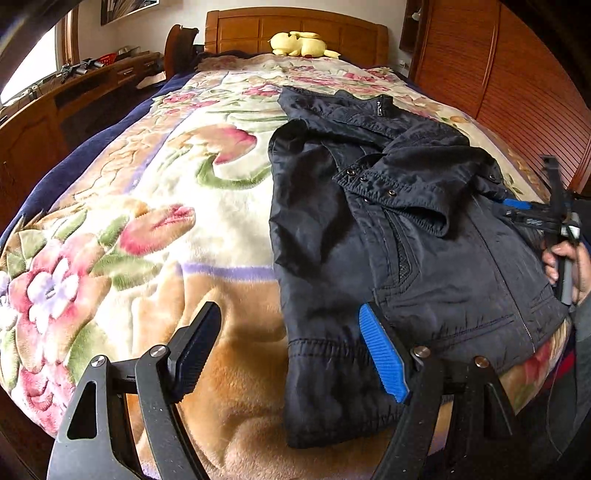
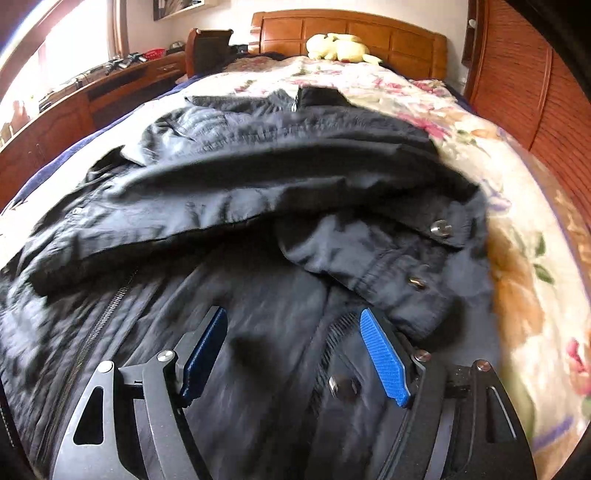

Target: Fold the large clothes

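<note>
From the left wrist, the left gripper [image 1: 291,354] hangs with its jaws spread wide and nothing between them, low over the near edge of the bed [image 1: 229,417]; its blue pad lies over the lower hem of a dark jacket [image 1: 369,236], though contact cannot be told. The jacket rests on the floral blanket [image 1: 122,229] on the right half of the bed, collar toward the headboard [image 1: 295,33], one sleeve folded across its chest. At the jacket's right edge the right gripper [image 1: 532,218] shows in a person's hand [image 1: 565,266], seen side-on. A yellow plush toy [image 1: 301,44] lies at the head of the bed. From the right wrist, the picture is blurred; the right gripper [image 2: 295,354] stands open just above the jacket [image 2: 258,184] front, no cloth pinched between its pads. The folded sleeve with its snap-button cuff [image 2: 406,273] lies across the jacket just ahead of the fingers. The blanket [image 2: 524,295] shows along the bed's right edge, and the plush toy [image 2: 340,48] sits against the headboard [image 2: 351,29].
</note>
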A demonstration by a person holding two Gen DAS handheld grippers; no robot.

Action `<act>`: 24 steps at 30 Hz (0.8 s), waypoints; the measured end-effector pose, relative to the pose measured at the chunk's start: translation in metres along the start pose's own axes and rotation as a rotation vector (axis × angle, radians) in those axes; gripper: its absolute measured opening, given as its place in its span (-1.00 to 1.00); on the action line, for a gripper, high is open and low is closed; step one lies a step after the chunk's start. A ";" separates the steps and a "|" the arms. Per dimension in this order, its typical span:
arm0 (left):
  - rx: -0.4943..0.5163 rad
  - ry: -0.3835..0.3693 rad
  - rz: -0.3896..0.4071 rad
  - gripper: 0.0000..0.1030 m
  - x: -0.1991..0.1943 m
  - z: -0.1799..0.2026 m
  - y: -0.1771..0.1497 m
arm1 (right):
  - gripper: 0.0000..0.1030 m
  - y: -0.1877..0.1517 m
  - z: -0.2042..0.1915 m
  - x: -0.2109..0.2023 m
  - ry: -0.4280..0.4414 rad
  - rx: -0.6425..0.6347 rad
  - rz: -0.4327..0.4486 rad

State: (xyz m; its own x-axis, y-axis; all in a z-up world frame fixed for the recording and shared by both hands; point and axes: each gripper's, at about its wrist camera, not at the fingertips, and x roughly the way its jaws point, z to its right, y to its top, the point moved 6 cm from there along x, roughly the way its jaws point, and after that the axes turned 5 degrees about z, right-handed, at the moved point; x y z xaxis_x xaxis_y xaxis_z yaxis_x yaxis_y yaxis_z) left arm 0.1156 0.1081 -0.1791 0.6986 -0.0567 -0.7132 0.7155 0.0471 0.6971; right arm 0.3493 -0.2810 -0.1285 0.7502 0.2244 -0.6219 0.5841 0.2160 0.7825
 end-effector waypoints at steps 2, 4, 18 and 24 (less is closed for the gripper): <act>0.004 -0.003 0.002 0.52 -0.001 0.001 -0.001 | 0.48 -0.002 0.001 -0.027 0.008 -0.016 0.037; 0.006 -0.010 0.009 0.52 -0.003 0.001 -0.003 | 0.48 -0.013 0.004 -0.055 0.005 -0.024 0.057; 0.032 -0.023 0.025 0.52 -0.015 0.003 -0.007 | 0.48 -0.103 0.050 -0.139 -0.137 0.079 -0.019; 0.033 -0.016 0.035 0.52 -0.021 -0.002 -0.011 | 0.48 -0.112 0.042 -0.140 -0.128 0.080 -0.045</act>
State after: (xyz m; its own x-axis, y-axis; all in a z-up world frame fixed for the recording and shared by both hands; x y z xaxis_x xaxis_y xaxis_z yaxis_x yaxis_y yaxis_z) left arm 0.0930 0.1109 -0.1714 0.7229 -0.0715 -0.6872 0.6898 0.0164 0.7238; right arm 0.1919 -0.3763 -0.1281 0.7534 0.0922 -0.6510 0.6366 0.1455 0.7573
